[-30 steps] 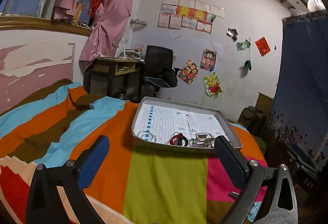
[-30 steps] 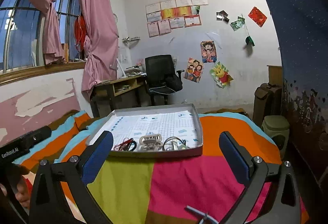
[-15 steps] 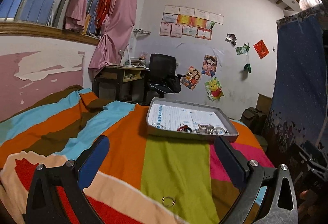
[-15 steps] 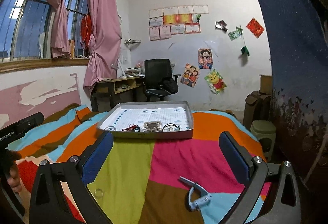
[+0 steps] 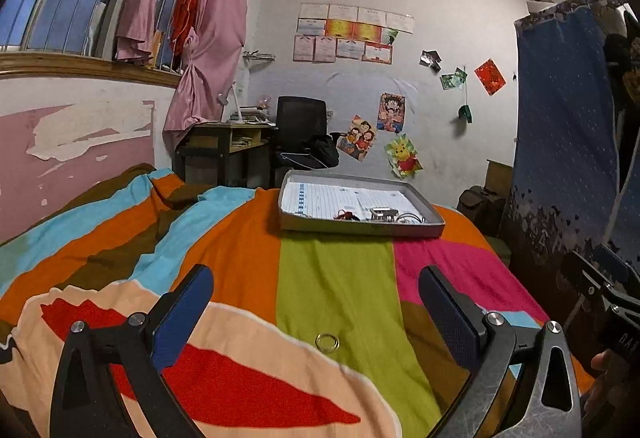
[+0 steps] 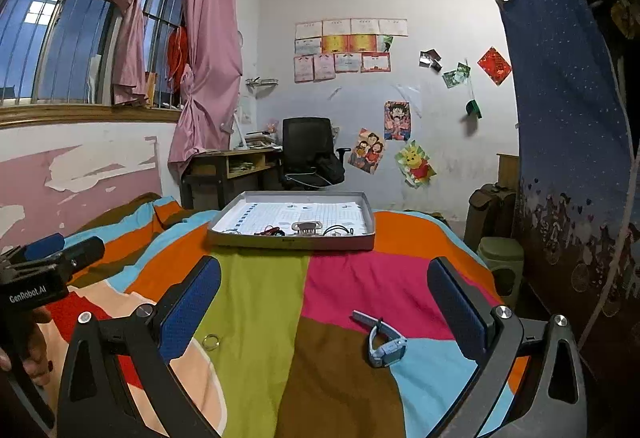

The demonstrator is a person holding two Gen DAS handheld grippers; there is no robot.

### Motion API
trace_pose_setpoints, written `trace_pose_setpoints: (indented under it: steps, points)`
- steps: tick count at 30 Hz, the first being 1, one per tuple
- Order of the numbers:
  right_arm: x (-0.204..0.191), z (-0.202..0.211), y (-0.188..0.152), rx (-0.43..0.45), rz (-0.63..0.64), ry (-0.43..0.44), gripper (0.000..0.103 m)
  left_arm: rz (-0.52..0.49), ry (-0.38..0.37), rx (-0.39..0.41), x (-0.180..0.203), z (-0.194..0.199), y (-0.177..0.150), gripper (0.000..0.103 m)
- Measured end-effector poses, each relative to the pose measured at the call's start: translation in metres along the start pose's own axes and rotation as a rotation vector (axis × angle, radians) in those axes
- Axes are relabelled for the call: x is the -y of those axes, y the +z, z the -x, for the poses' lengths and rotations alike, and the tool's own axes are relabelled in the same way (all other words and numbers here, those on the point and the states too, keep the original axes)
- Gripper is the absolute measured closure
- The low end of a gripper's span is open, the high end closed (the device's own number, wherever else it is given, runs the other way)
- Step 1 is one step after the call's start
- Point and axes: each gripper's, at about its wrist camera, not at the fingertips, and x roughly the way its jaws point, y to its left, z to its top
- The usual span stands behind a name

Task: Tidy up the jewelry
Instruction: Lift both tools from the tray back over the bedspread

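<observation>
A grey tray (image 5: 362, 228) lined with grid paper sits on the far end of the striped bed and holds several jewelry pieces, also seen in the right wrist view (image 6: 292, 240). A metal ring (image 5: 327, 342) lies on the green stripe just ahead of my open, empty left gripper (image 5: 316, 310); the ring also shows in the right wrist view (image 6: 211, 341). A pale blue watch (image 6: 383, 342) lies on the blanket between the fingers of my open, empty right gripper (image 6: 324, 302).
The colourful striped blanket (image 6: 344, 290) covers the bed. A desk (image 6: 236, 165) and black office chair (image 6: 310, 153) stand behind the tray by the wall. A blue patterned curtain (image 6: 568, 157) hangs on the right. A green bin (image 6: 500, 258) stands beside the bed.
Both grippers have pulled back from the tray toward the near end of the bed. The ring and the watch have come into view close in front.
</observation>
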Motion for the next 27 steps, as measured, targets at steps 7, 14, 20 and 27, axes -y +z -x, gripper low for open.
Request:
trace_pose_setpoints:
  steps: [7,14,20,27]
  points:
    - [-0.004,0.018,-0.004,-0.003,-0.001,0.001,0.001,0.005,0.011,-0.002,-0.005,0.016,-0.009,0.000]
    - [-0.008,0.032,-0.013,-0.017,0.005,0.011,0.001,0.008,0.025,-0.007,-0.010,0.028,-0.015,0.000]
    - [-0.008,0.036,-0.014,-0.014,0.009,0.003,0.001,0.002,0.029,-0.002,-0.010,0.030,-0.015,0.000]
    - [-0.007,0.030,-0.012,-0.029,-0.005,-0.008,0.001,-0.004,0.036,-0.020,-0.012,0.026,-0.015,0.000]
